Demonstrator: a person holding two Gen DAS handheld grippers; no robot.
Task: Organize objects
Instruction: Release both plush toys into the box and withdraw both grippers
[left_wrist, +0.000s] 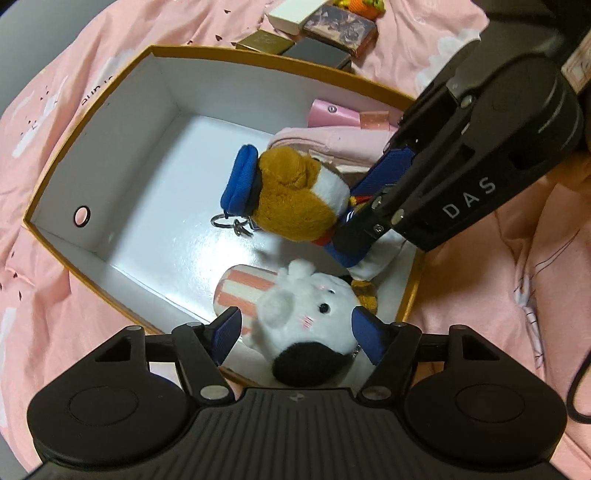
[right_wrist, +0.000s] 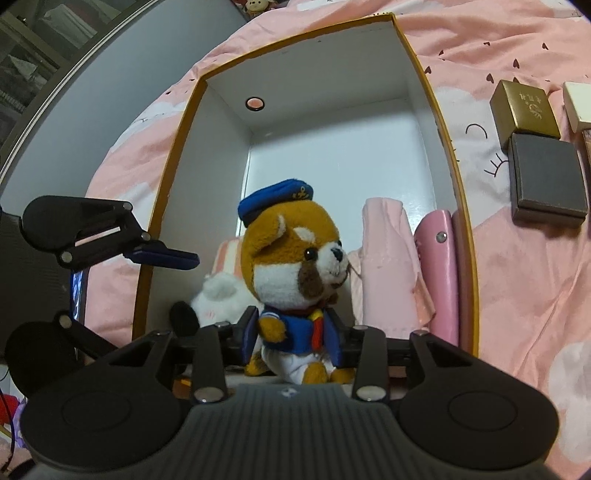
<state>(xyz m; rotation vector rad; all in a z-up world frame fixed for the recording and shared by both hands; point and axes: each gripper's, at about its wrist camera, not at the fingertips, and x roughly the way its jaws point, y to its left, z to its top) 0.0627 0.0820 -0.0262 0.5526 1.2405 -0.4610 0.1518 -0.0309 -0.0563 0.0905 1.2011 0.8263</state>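
Note:
A white-lined box with an orange rim (left_wrist: 92, 122) lies on a pink bedspread. Inside it, my right gripper (right_wrist: 293, 339) is shut on a brown sailor dog plush (right_wrist: 295, 258) with a blue cap, holding it by the body; the plush also shows in the left wrist view (left_wrist: 295, 199), with the right gripper (left_wrist: 373, 206) reaching in from the right. A white plush (left_wrist: 310, 314) with black patches lies below it in the box. My left gripper (left_wrist: 299, 336) is open, its blue pads either side of the white plush without closing on it.
A pink pouch (right_wrist: 388, 266) and a pink wallet (right_wrist: 441, 273) stand against the box's right wall. A gold box (right_wrist: 524, 110), a grey box (right_wrist: 546, 181) and other small boxes (left_wrist: 288, 18) lie on the bedspread beside the big box.

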